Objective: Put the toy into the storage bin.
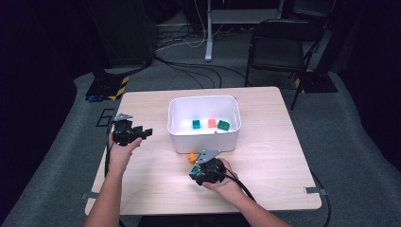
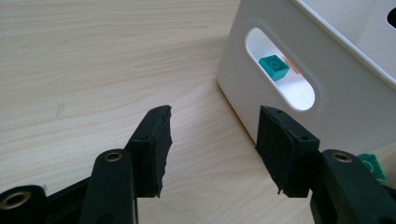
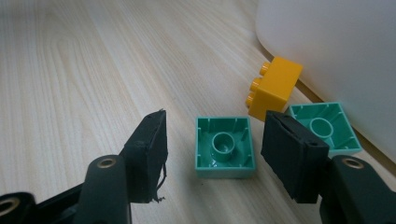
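Fingers (image 3: 285, 154) of the right gripper (image 3: 212, 156) stand wide and empty; the nearer green brick (image 3: 225, 147) lies upside down on the tabletop (image 3: 84, 70) between and just ahead of them, square-on; the left gripper (image 2: 212, 149), also wide, waits beside the white bin (image 2: 336, 93).
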`<state>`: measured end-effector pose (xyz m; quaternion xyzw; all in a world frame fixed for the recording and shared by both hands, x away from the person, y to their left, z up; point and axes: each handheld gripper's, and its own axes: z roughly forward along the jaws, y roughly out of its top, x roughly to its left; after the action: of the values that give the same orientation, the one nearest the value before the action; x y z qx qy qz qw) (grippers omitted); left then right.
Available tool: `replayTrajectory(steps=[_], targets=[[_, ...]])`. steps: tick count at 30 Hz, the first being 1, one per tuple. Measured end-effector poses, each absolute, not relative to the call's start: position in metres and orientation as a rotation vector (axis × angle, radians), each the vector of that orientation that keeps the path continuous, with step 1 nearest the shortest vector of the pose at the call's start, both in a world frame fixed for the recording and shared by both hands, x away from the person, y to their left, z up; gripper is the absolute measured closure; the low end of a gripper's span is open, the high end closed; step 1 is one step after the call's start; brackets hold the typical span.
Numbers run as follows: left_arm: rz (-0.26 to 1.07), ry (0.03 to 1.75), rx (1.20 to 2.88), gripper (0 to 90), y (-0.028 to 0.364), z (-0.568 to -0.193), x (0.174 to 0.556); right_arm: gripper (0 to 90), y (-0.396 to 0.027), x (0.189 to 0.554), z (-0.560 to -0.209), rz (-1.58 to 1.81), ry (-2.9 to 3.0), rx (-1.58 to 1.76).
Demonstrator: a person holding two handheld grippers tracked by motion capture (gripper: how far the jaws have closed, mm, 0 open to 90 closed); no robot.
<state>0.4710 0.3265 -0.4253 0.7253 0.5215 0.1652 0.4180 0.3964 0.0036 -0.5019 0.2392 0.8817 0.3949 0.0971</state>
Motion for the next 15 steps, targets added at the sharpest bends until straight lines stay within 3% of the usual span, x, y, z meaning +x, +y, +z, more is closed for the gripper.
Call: replayTrajectory(steps=[8,15], targets=[[0.411,1.308,1.823,44.6,0.328,-0.424,0.471,45.2,0.011,0.400,-0.511,1.102,2.634,0.660],[0.409,1.309,1.823,44.6,0.329,-0.424,0.471,57.5,0.013,0.399,-0.515,1.073,2.636,0.665]])
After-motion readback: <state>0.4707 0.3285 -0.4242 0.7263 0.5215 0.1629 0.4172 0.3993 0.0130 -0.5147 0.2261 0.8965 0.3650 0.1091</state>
